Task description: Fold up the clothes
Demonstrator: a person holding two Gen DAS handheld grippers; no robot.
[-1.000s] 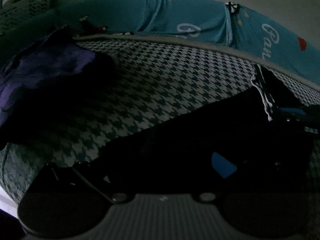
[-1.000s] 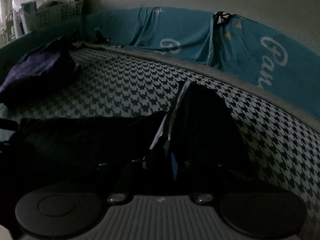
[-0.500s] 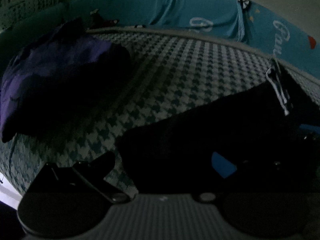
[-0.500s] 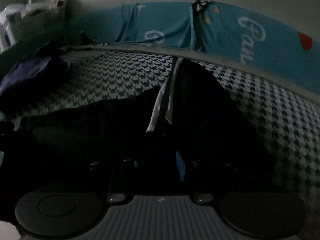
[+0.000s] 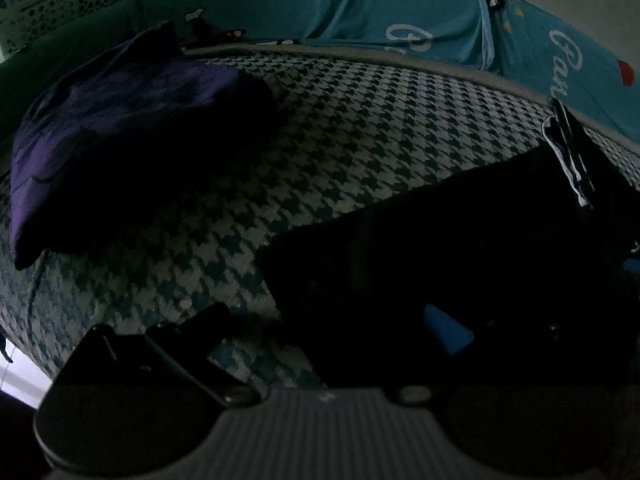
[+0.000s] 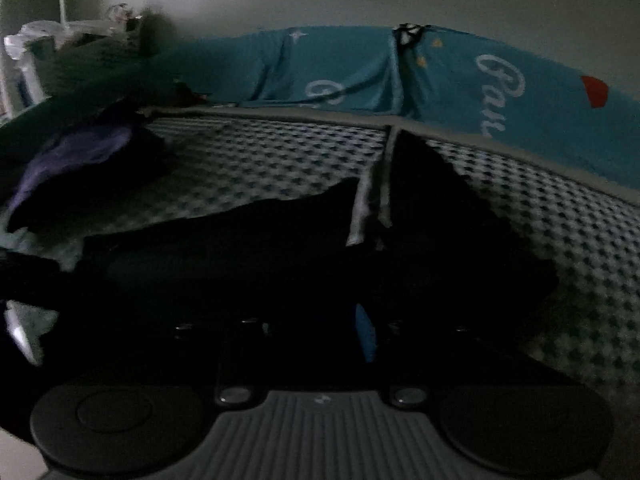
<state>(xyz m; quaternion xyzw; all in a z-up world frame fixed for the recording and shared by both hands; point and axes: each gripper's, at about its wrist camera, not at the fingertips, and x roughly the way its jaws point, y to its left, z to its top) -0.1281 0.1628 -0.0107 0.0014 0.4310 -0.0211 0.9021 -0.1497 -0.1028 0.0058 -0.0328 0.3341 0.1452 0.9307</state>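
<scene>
Item: black garment (image 5: 460, 240), dark fabric with a white-striped band (image 5: 568, 160) along one raised edge. Location: spread on the bed (image 5: 340, 140), over a houndstooth-patterned cover, toward the right in the left wrist view and across the lower centre in the right wrist view (image 6: 320, 260). The striped band stands up near the far edge of the bed in the right wrist view (image 6: 372, 200).

Item: purple garment (image 5: 120, 120), bundled, lying on the bed to the left, well apart from the black garment; also seen at left in the right wrist view (image 6: 80, 160).

Item: teal fabric with white script lettering (image 5: 400, 20), draped along the wall side behind the bed.

Item: perforated basket (image 5: 60, 0), upper left corner, beyond the bed.

Left tool (image 5: 332, 320): jaws stand wide. One dark finger (image 5: 192, 332) lies over the bare cover; the other, with a blue pad (image 5: 446, 330), rests at the black garment. No fabric is seen pinched between them.

Right tool (image 6: 312, 328): jaws have just been opening. Black cloth lies around and between the fingers, a blue pad (image 6: 366, 334) showing, but the picture is too dark and blurred to tell whether the pads press on the cloth.
</scene>
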